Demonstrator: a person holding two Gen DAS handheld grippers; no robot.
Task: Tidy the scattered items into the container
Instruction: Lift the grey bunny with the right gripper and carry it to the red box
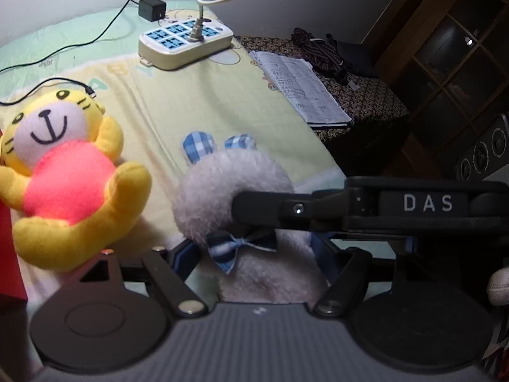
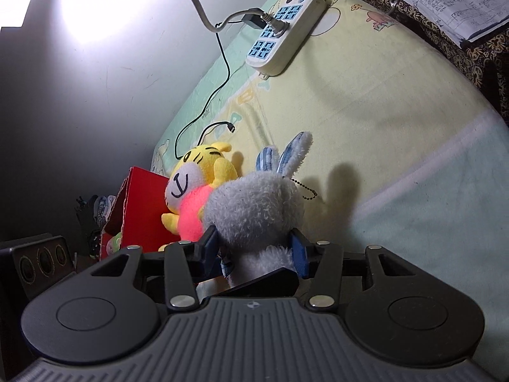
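Both grippers (image 1: pixel 257 254) (image 2: pixel 254 251) clamp your white rabbit plush (image 2: pixel 254 213), carrying it clear of the bed (image 2: pixel 397 127) toward the red box (image 2: pixel 140 207).

White power strip (image 1: pixel 186 43) lies on yellow-green sheet (image 1: pixel 222 102); black charger (image 1: pixel 152 8) behind; open notebook (image 1: pixel 299 90) on patterned cloth (image 1: pixel 375 95).

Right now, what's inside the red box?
Through the red box opening, only a bit of something green and pink shows. Its walls and the yellow tiger hide the rest.
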